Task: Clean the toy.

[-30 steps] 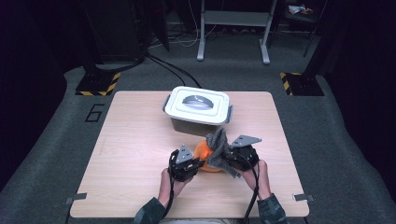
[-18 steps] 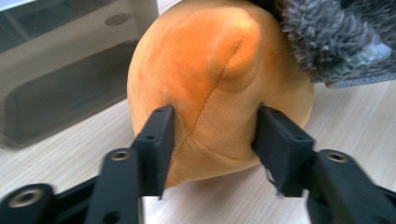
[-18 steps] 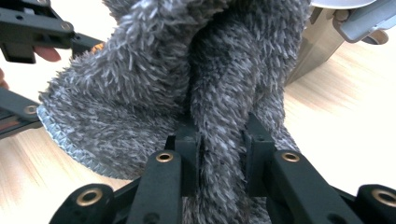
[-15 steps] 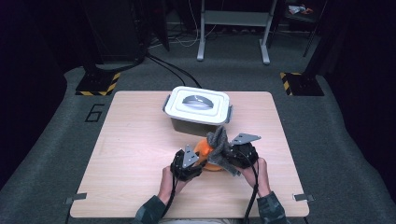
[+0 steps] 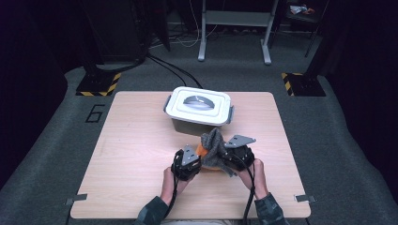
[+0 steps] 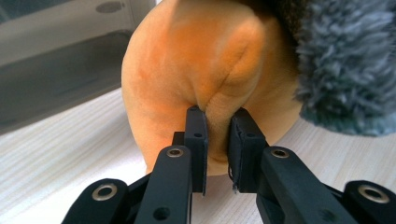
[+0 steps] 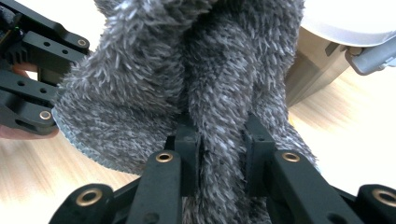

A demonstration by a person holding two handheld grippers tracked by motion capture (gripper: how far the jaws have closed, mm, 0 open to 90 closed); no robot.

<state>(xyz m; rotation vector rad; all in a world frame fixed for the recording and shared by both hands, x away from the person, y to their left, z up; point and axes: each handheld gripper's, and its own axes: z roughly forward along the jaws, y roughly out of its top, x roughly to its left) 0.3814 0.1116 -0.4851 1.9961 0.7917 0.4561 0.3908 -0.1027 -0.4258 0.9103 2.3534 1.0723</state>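
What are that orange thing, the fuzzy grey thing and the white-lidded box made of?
Orange thing: soft short-pile fabric, probably plush or fleece; it creases where the pads pinch it. Fuzzy grey thing: long, shaggy fibres, likely chenille or microfibre cloth. Box: smooth, slightly glossy lid and grey walls with side clips, apparently moulded plastic. Table: pale wood-grain surface, possibly laminate.

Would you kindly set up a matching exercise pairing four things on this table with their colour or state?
Things:
1. box lid
2. smooth cloth
3. fuzzy cloth
4. table

Descriptions:
A. grey, pinched by the right gripper
B. pale wood
C. white, on its grey box
D. orange, pinched by the left gripper

Pairs: 1-C, 2-D, 3-A, 4-B
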